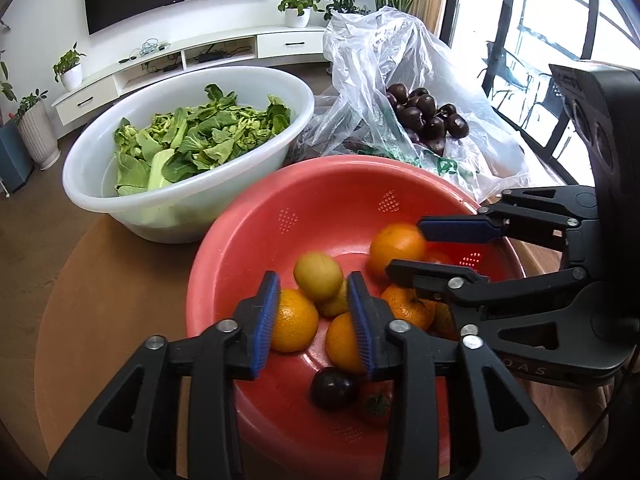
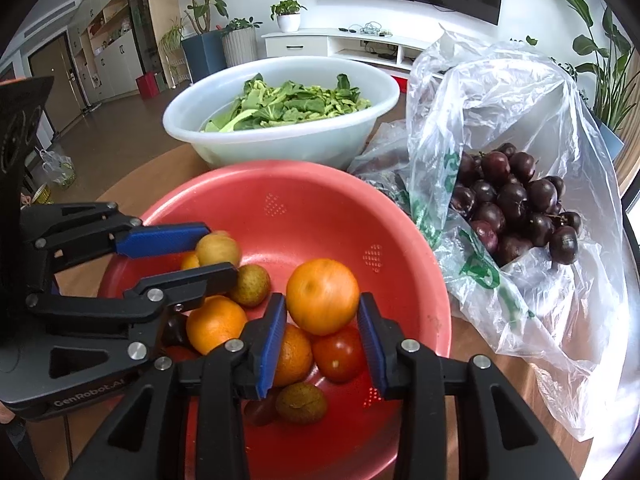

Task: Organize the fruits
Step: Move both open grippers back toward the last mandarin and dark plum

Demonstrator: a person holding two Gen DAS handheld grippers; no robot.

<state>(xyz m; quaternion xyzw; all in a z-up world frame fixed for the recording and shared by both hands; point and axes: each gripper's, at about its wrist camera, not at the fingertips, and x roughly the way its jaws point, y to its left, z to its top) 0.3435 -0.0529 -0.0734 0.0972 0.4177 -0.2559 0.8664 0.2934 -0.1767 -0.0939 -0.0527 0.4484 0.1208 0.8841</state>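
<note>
Yellow-green fruit (image 1: 318, 276) in the red basin (image 1: 248, 240): motion-blurred, kind not determinable. Orange (image 2: 322, 296) between the right gripper's pads, blurred; contact with the pads cannot be judged. Dark fruit (image 2: 173, 330) and tomato (image 1: 376, 404) largely hidden behind gripper fingers. Plastic bag (image 2: 520, 128) veils lower plums (image 2: 516, 196); count unclear. Basin's near rim hidden in both views.

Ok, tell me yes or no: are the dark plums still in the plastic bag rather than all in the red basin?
Yes, a pile of dark plums sits inside the clear plastic bag beside the red basin.
</note>
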